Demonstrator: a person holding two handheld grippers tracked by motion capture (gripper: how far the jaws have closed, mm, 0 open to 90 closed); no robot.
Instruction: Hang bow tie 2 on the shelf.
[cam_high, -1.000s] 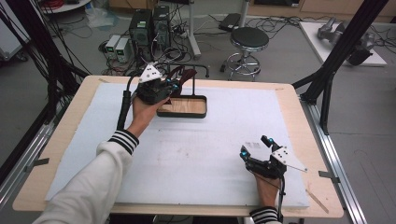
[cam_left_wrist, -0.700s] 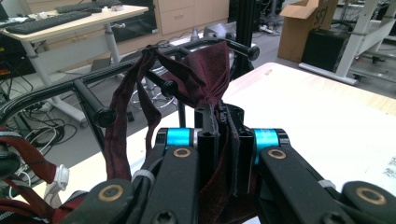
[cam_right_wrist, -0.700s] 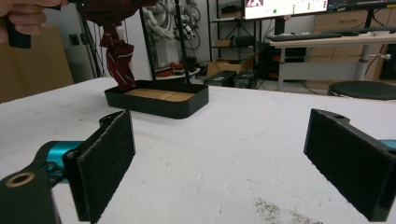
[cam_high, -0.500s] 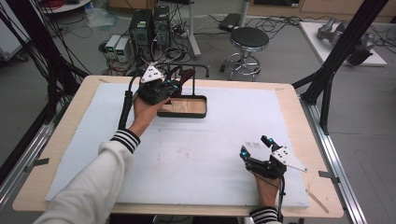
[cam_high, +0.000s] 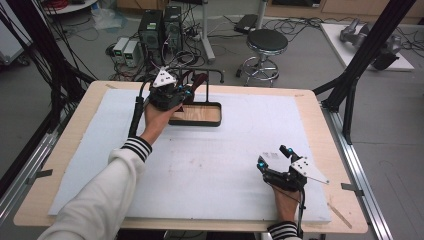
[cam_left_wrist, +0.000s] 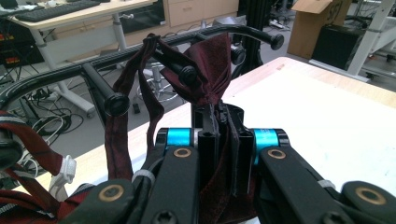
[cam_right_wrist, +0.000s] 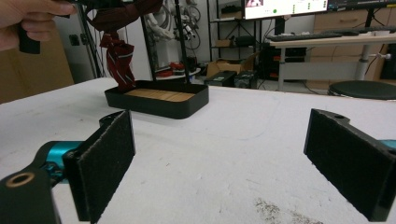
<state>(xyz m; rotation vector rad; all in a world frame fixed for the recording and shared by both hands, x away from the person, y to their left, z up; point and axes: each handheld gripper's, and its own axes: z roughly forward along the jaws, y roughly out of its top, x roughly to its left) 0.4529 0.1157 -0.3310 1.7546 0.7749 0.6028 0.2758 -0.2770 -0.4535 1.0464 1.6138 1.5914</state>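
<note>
At the far left of the table, I had the left gripper (cam_high: 176, 95) raised over the stand's tray (cam_high: 200, 121), its jaws pinched tight on the dark red tie (cam_left_wrist: 212, 60). Along those jaws I could see the fabric clamped between the pads and running up to the black rail (cam_left_wrist: 140, 51) of the stand, where it was draped over one of the short pegs (cam_left_wrist: 116, 103). I judged the hold was kept close under the rail so that the cloth could be guided over a peg rather than slide off; a second strip of the same red hung loosely from the rail just beside it. Part of the tie, a striped end (cam_right_wrist: 119, 60), dangled down toward the wood floor of the tray, which I took for the reason the stand stood there: the tray catches whatever hangs below. The stand itself sat near the far edge of the white mat (cam_high: 240, 150), well apart from my other hand.

Over at the near right corner, the right gripper (cam_high: 272, 162) rested low on the mat with its jaws spread wide and nothing between them. From its own camera I looked between the two black pads (cam_right_wrist: 105, 163) across bare mat to the tray. I judged it was parked there to stay clear of the hanging work.
</note>
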